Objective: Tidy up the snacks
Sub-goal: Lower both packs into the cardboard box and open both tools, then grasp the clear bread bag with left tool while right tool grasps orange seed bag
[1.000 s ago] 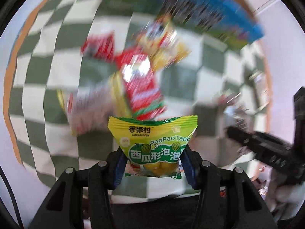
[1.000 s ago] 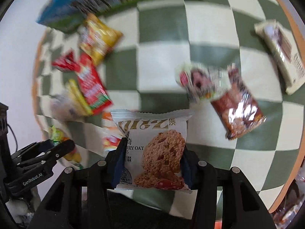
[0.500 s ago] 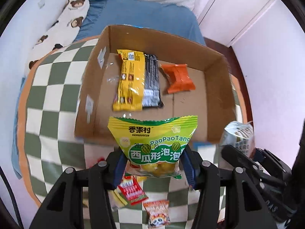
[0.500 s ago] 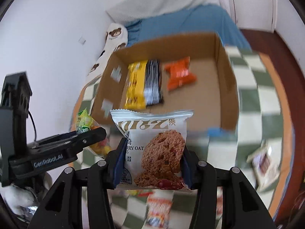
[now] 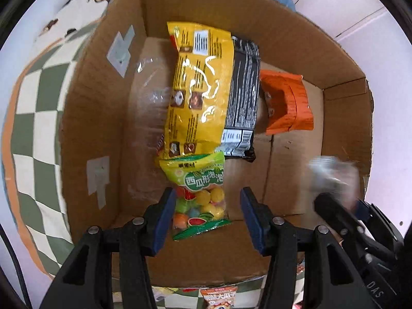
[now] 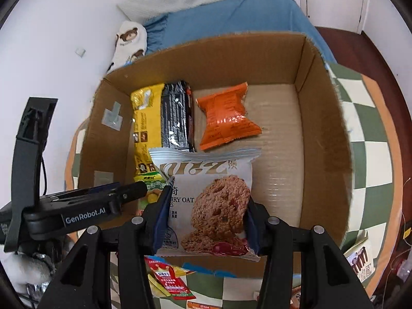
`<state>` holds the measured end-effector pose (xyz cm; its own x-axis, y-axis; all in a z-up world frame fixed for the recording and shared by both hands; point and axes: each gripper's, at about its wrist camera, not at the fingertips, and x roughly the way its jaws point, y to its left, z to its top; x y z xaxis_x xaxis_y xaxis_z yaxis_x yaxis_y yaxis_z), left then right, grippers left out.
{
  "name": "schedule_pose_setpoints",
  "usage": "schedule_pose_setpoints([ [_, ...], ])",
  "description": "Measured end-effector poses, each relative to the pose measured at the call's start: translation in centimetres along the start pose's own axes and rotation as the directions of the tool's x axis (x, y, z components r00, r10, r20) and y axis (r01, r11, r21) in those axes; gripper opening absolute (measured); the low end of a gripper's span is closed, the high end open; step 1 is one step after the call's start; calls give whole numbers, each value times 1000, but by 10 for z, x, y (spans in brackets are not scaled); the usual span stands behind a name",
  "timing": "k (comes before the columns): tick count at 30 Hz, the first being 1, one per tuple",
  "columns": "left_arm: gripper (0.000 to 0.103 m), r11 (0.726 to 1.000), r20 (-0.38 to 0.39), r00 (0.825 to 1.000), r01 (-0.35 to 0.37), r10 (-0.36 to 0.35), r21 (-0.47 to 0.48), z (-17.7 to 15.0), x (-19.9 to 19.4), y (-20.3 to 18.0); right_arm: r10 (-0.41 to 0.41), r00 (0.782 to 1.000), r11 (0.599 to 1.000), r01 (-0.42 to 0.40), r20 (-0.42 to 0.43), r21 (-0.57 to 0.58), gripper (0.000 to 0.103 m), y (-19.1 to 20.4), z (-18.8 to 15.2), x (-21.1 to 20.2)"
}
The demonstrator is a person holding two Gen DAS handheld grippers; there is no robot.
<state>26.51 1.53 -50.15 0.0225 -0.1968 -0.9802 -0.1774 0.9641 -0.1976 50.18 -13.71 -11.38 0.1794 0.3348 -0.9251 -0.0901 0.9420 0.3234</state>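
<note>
An open cardboard box (image 5: 87, 118) (image 6: 322, 139) holds a yellow packet (image 5: 198, 90) (image 6: 145, 128), a black packet (image 5: 243, 97) (image 6: 177, 118) and an orange packet (image 5: 288, 105) (image 6: 226, 118). My left gripper (image 5: 207, 216) is open inside the box. The green candy bag (image 5: 199, 190) lies on the box floor between its fingers, apart from both pads. My right gripper (image 6: 207, 221) is shut on a white oat cookie packet (image 6: 208, 203) and holds it over the box's near edge. The left gripper also shows in the right wrist view (image 6: 121, 193).
The box stands on a green and white checked cloth (image 5: 28, 139) (image 6: 370, 154). Several loose snack packets lie on the cloth in front of the box (image 6: 170, 283). A blue bed (image 6: 231, 20) is behind the box.
Both grippers moved forward to the box. My left gripper opened and the green candy bag dropped onto the box floor. The right gripper still holds the cookie packet.
</note>
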Motion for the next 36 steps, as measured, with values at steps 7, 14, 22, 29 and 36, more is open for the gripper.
schedule_pose_setpoints([
  [7,69,1000,71,997,8,-8,-7,-15,-21,8,-55,998,998,55,-4,-11,81,-5,-7,-2],
  [14,96,998,213,976,-55,45,41,-51,-58,3,-111,992,994,112,54,-6,95,-12,-27,-28],
  [22,101,995,325,943,-90,69,52,-88,-91,-11,-169,967,982,181,190,-49,97,-3,-61,-76],
  [29,101,994,427,901,-105,79,38,-125,-129,-22,-130,957,988,146,259,-43,98,1,-93,-115],
  [36,101,985,422,893,-174,158,0,-177,-129,-4,-54,973,998,60,222,-20,98,-1,-139,-124],
])
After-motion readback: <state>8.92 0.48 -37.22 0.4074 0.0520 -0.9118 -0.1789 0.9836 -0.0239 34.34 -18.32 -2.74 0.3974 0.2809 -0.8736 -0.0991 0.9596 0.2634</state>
